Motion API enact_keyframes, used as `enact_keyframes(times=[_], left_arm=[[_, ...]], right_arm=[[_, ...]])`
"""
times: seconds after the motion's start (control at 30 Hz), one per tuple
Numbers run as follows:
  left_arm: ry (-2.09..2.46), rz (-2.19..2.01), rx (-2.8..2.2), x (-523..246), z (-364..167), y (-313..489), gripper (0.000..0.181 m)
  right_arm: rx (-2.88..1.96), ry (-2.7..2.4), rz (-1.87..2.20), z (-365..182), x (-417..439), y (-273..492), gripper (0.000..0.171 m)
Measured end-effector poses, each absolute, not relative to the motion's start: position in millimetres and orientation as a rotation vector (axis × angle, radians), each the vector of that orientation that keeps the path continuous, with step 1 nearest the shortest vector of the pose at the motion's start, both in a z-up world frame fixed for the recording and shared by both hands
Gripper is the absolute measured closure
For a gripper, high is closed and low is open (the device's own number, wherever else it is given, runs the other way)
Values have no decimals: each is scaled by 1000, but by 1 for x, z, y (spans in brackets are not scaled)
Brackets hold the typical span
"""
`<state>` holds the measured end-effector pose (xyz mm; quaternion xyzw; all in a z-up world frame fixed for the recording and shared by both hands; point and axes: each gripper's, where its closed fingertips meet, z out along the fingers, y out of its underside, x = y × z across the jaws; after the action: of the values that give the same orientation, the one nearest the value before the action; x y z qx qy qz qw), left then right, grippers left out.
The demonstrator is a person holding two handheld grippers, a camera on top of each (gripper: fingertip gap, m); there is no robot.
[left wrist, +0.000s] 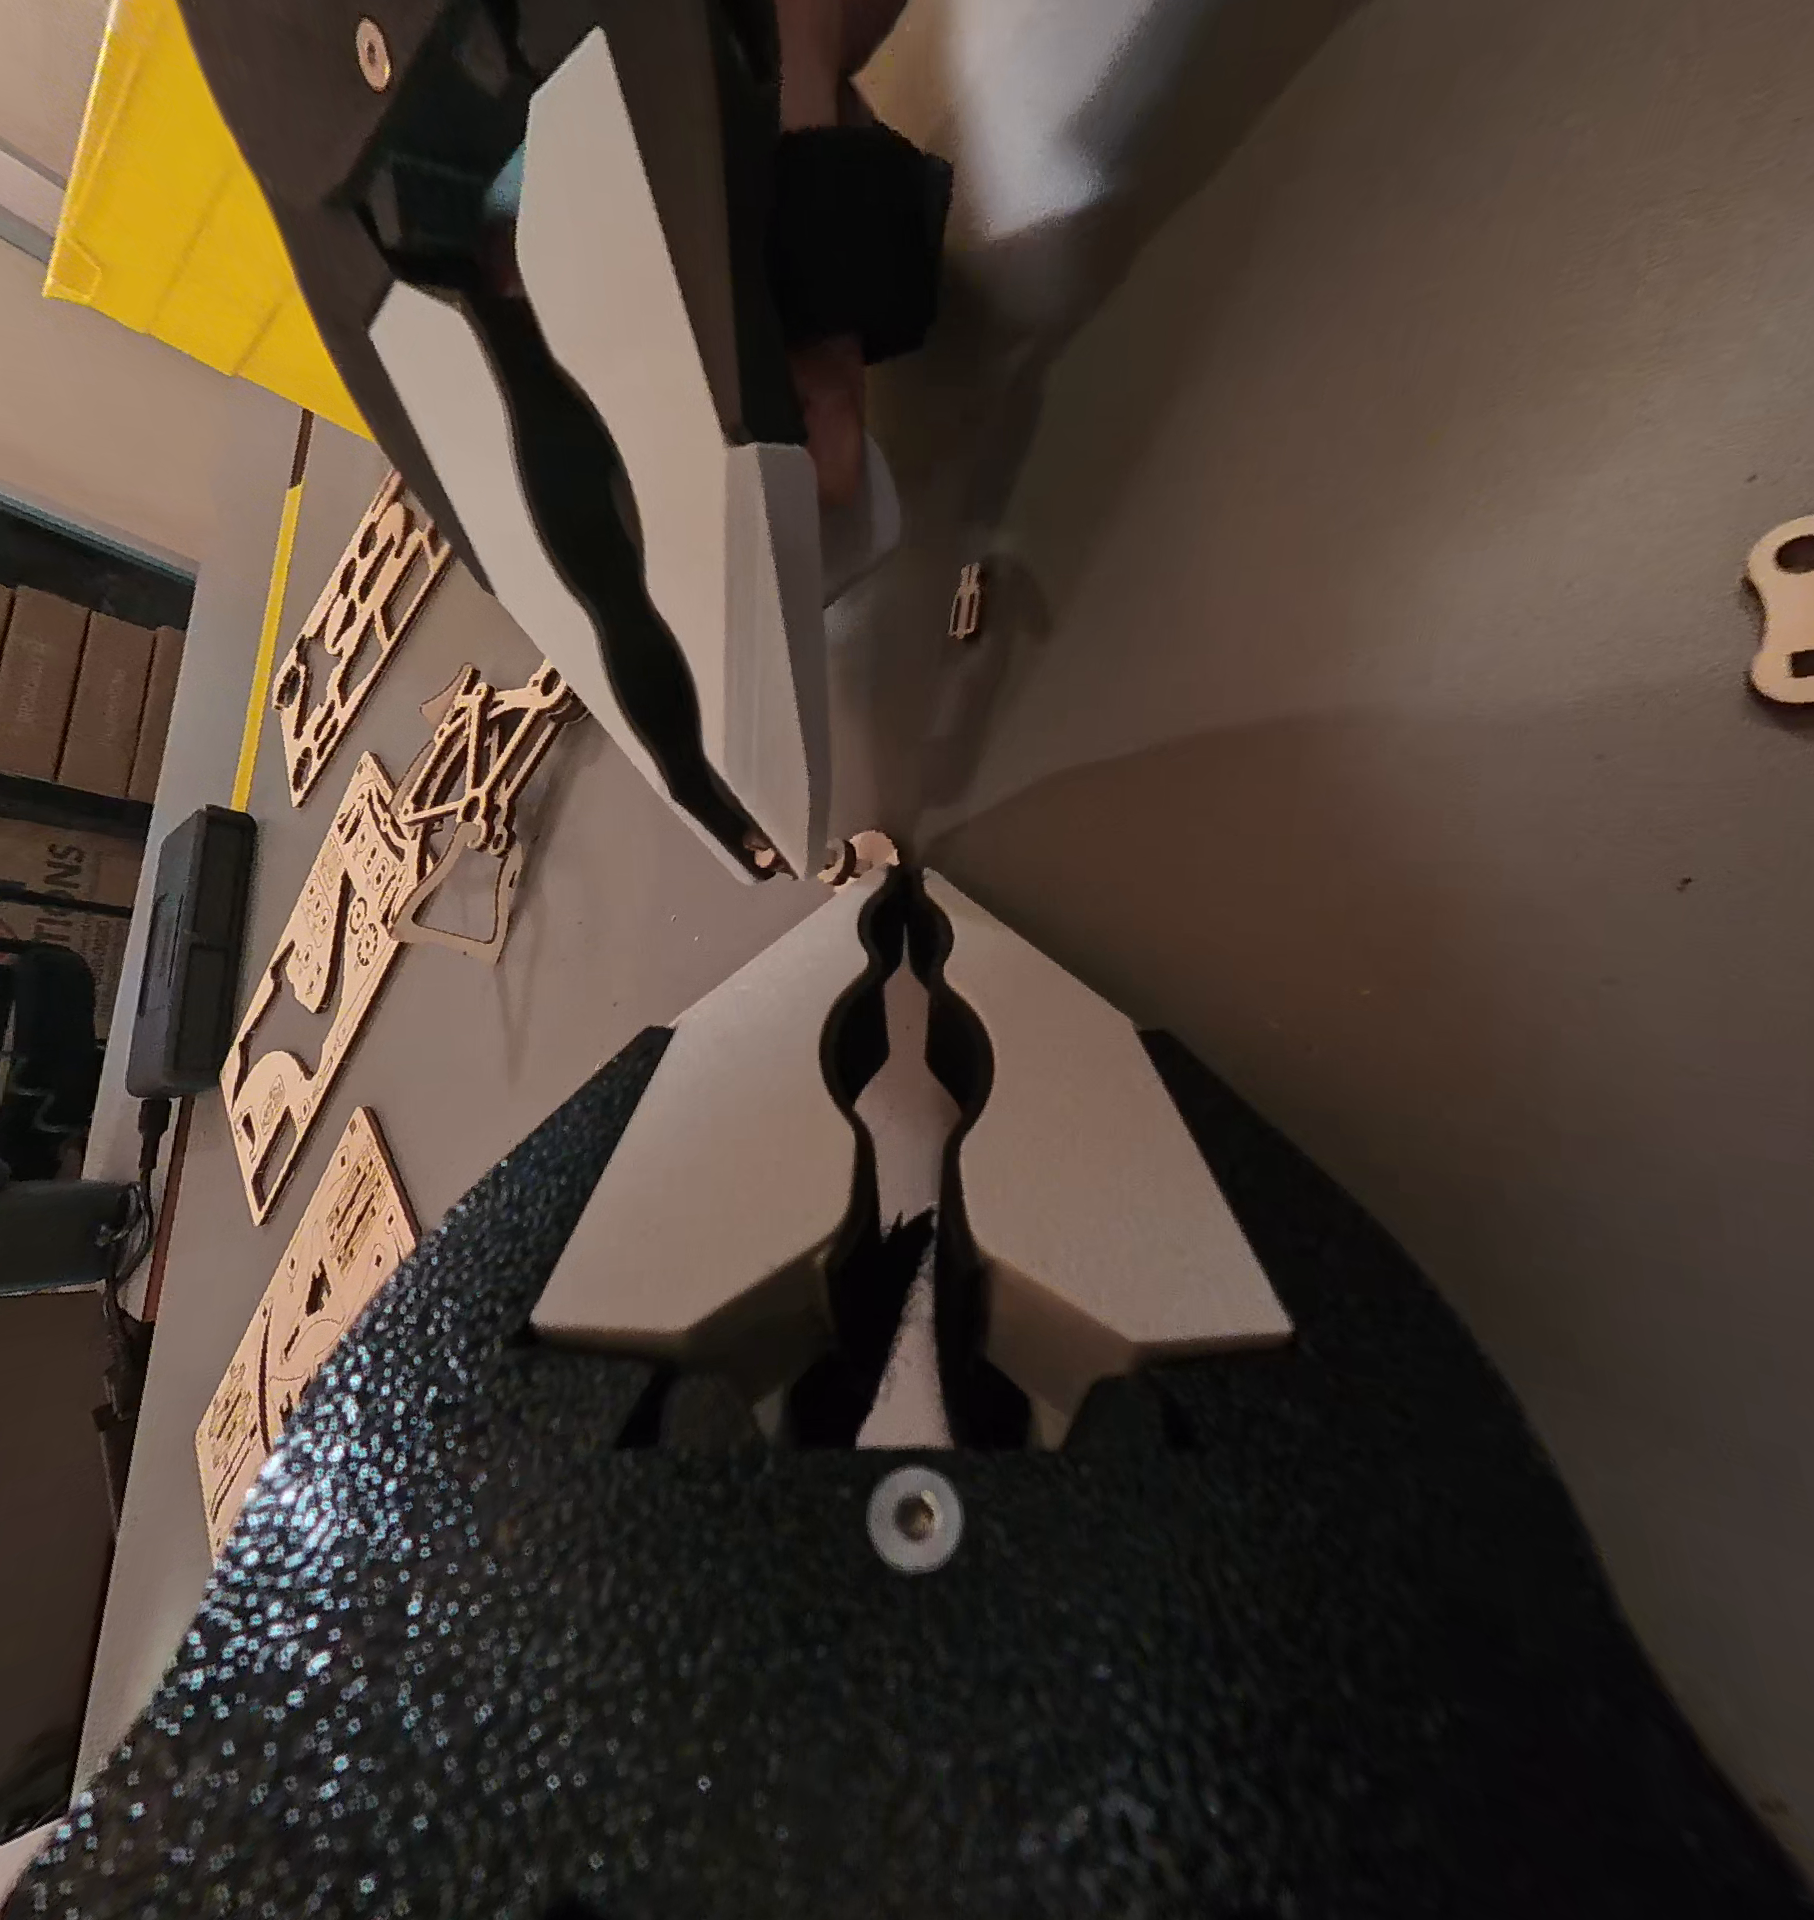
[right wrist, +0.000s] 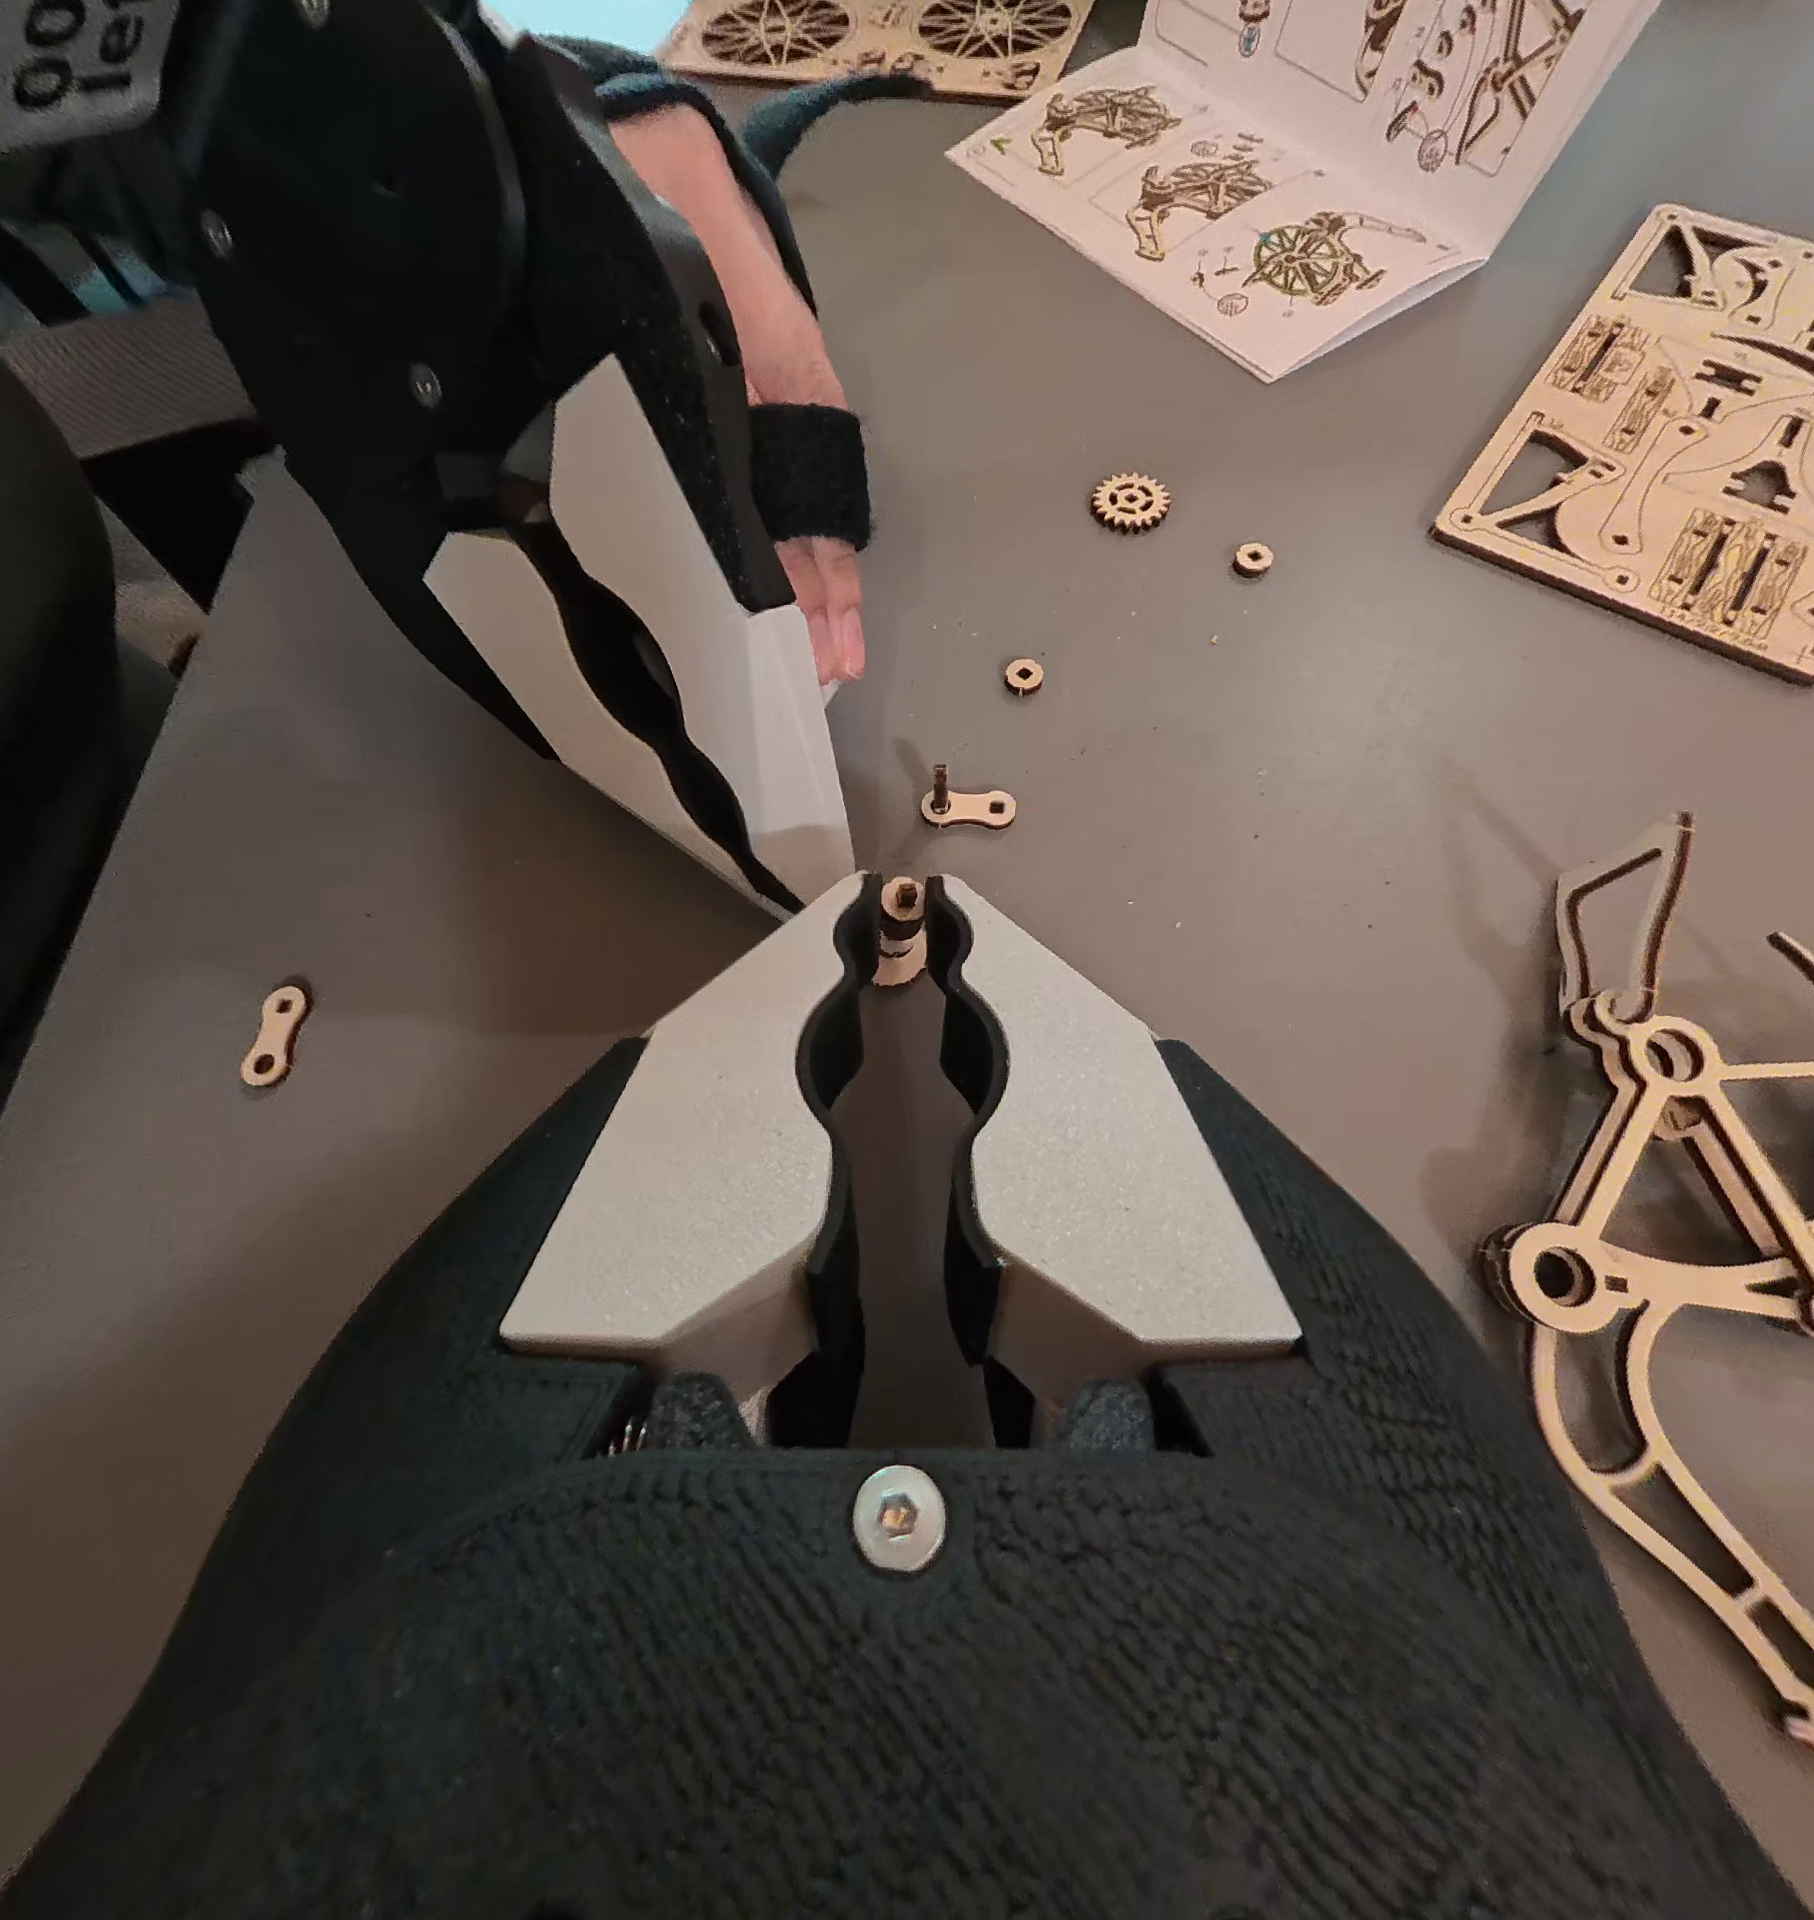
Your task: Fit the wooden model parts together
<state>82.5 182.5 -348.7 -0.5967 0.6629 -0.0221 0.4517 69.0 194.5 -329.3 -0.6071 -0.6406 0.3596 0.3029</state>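
In the right wrist view my right gripper (right wrist: pixel 900 883) is shut on a small wooden axle with discs (right wrist: pixel 898 940), held upright between its pads just above the grey table (right wrist: pixel 1246 935). My left gripper (right wrist: pixel 825 883) comes in from the upper left, shut, and its tips touch the right one's. In the left wrist view my left gripper (left wrist: pixel 898 883) is shut with a small wooden disc (left wrist: pixel 867 852) at its tips. The right gripper (left wrist: pixel 778 862) meets it from the upper left. How the two pieces join is hidden by the fingers.
Loose on the table are a gear (right wrist: pixel 1131 504), two washers (right wrist: pixel 1251 561), a link with a peg (right wrist: pixel 970 808) and a plain link (right wrist: pixel 274 1034). A partly built wooden model (right wrist: pixel 1661 1195) lies at the right, with a part sheet (right wrist: pixel 1661 468) and a booklet (right wrist: pixel 1246 208) behind. The grippers are tip to tip, or close to it.
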Motion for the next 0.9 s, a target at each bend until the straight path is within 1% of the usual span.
enact_keyframes(times=[0.3, 0.73, 0.9], left_arm=[[1637, -32, -1462, 83, -349, 183, 181], [1673, 221, -1249, 81, -348, 180, 181], [1682, 226, -1208, 82, -347, 179, 181]], right_arm=[[-1596, -1691, 981, -329, 69, 194, 163], [-1561, -1697, 970, -328, 69, 195, 164], [-1568, -1691, 975, -327, 69, 195, 164]])
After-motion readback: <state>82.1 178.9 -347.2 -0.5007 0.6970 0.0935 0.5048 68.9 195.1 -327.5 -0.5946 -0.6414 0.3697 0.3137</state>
